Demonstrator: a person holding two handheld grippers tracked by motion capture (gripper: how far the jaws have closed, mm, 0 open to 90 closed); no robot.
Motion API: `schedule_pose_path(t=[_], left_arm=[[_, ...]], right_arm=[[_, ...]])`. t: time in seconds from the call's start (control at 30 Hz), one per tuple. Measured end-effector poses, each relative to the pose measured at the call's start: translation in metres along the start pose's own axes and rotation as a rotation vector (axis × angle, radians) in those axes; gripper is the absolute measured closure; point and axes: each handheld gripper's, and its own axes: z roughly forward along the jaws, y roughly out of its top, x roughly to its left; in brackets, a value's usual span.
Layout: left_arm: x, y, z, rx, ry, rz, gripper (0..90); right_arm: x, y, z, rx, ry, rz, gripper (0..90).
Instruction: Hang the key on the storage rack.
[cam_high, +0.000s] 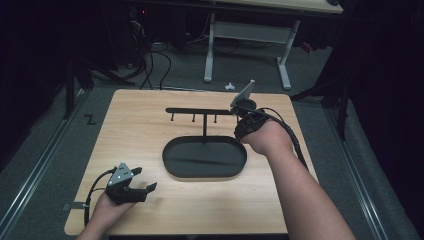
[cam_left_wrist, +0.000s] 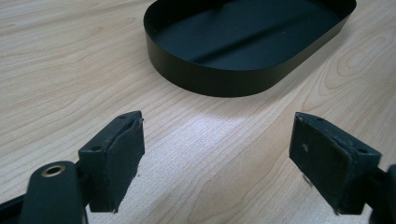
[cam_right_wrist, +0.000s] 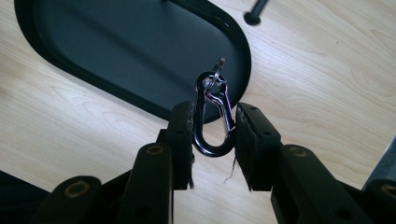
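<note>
The right tool (cam_right_wrist: 214, 128) pinches a black clip (cam_right_wrist: 212, 116) upright, just off the right end of the hook rail (cam_high: 200, 111), toward the tabletop's far edge. The left tool (cam_left_wrist: 215, 154) gapes empty at the near-left corner.

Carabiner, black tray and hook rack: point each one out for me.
carabiner (cam_right_wrist: 208, 122), right gripper view, its black body between the pads.
black tray (cam_left_wrist: 205, 77), left gripper view, near side wall.
hook rack (cam_high: 195, 110), high view, the horizontal bar above the tray.

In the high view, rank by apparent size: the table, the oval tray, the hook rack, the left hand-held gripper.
1. Table
2. Oval tray
3. Hook rack
4. Left hand-held gripper; it sits nearer the camera, so this one is less sure.
</note>
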Motion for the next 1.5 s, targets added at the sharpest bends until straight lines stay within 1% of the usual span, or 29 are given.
schedule_pose_path(t=[0.1,0.23,0.37,0.6,0.63,0.7,0.73,0.77,0.83,0.93,1.0,1.03,1.23,1.37,1.5], left_arm=[[0.000,0.000,0.000,0.002,0.001,0.003,18.7],[0.001,0.000,0.000,0.002,0.001,0.001,18.7],[0.001,0.000,-0.001,0.002,0.002,0.001,18.7],[0.000,0.000,-0.001,0.000,0.002,0.000,18.7],[0.001,0.000,-0.001,0.000,0.002,0.000,18.7],[0.001,0.000,-0.001,0.000,0.002,0.000,18.7],[0.001,0.000,-0.001,-0.001,0.003,-0.002,18.7],[0.001,0.000,-0.001,-0.001,0.003,-0.002,18.7],[0.001,0.000,-0.001,0.000,0.003,-0.002,18.7],[0.001,0.000,-0.001,0.000,0.002,-0.004,18.7],[0.001,0.000,-0.001,0.001,0.002,-0.005,18.7],[0.001,0.000,-0.001,0.001,0.003,-0.002,18.7],[0.001,0.000,-0.001,0.004,0.004,0.000,18.7],[0.001,-0.001,-0.001,0.001,0.005,-0.004,18.7],[0.001,-0.001,-0.001,0.002,0.005,-0.003,18.7]], right_arm=[[0.005,0.006,-0.002,-0.006,-0.003,-0.011,68.1],[0.007,0.011,-0.004,-0.012,-0.004,-0.017,68.1],[0.010,0.016,-0.011,-0.036,-0.001,-0.028,68.1],[0.014,0.020,-0.019,-0.051,-0.007,-0.028,68.1],[0.013,0.021,-0.020,-0.053,-0.008,-0.036,68.1],[0.013,0.022,-0.020,-0.055,-0.017,-0.035,68.2],[0.009,0.022,-0.022,-0.053,-0.021,-0.022,68.1],[0.009,0.022,-0.022,-0.053,-0.021,-0.022,68.1],[0.003,0.021,-0.024,-0.057,-0.031,0.001,68.2],[-0.005,0.020,-0.023,-0.062,-0.044,0.012,68.2],[-0.008,0.019,-0.023,-0.063,-0.042,0.018,68.2],[-0.012,0.017,-0.022,-0.070,-0.038,0.038,68.2],[-0.020,0.013,-0.020,-0.076,-0.043,0.054,68.1],[-0.023,0.013,-0.018,-0.084,-0.042,0.059,68.1],[-0.024,0.014,-0.017,-0.080,-0.053,0.061,68.1]])
